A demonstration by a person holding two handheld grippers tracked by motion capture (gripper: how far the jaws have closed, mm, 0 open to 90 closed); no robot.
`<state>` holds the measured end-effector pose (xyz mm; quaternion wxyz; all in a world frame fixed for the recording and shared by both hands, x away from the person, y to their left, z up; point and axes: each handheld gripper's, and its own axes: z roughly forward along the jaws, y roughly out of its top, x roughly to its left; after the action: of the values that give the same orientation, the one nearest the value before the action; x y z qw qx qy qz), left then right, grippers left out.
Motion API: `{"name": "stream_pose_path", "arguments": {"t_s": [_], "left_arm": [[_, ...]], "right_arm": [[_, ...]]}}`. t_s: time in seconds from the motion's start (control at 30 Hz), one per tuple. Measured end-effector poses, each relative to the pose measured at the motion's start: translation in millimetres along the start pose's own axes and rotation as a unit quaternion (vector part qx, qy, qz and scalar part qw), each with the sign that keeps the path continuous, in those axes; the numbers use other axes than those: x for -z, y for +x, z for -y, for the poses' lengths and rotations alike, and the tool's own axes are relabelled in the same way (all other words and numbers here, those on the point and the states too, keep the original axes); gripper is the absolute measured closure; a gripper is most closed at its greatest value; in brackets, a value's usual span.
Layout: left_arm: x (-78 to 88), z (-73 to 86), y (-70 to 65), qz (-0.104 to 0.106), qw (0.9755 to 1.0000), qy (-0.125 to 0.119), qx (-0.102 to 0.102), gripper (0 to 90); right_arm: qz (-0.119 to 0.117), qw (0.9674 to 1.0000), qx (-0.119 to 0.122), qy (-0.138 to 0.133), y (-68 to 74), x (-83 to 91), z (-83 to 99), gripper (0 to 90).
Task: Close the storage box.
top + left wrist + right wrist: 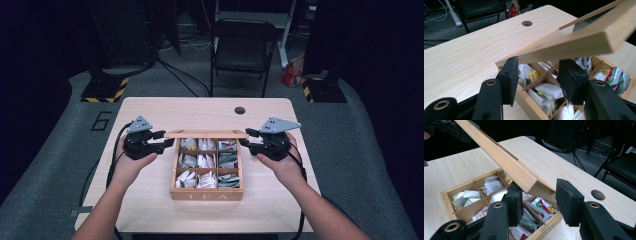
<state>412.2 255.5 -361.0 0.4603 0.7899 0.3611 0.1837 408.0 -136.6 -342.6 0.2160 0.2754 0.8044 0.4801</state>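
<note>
A wooden tea box (206, 193) sits mid-table (150, 195), its lid (206, 134) raised at the far side. The left gripper (161, 141) is at the lid's left end, the right gripper (248, 138) at its right end. Both have jaws spread, one under the lid's corner, one beyond it; neither seems to clamp it, though contact is hard to judge. Just past each gripper's jaws, the compartments hold tea bags (206, 167).
</note>
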Motion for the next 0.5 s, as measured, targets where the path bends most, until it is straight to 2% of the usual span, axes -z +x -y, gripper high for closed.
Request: {"name": "stream_pose_path", "arguments": {"t_s": [0.17, 0.33, 0.5], "left_arm": [[10.3, 2.2, -5.1, 0.001, 1.0000, -0.006, -0.007, 51.4], [13.3, 3.4, -10.5, 0.008, 0.9999, -0.005, -0.011, 51.6], [17.3, 9.6, -16.9, 0.020, 0.9997, -0.006, -0.013, 52.5]], "right_arm": [[0.001, 1.0000, 0.001, -0.003, 2.0, 0.4, 3.3, 56.6], [0.003, 1.0000, -0.002, -0.004, 6.6, 1.5, 8.7, 56.4], [0.005, 0.9999, 0.009, -0.005, 11.8, 2.6, 15.2, 56.3]]}}
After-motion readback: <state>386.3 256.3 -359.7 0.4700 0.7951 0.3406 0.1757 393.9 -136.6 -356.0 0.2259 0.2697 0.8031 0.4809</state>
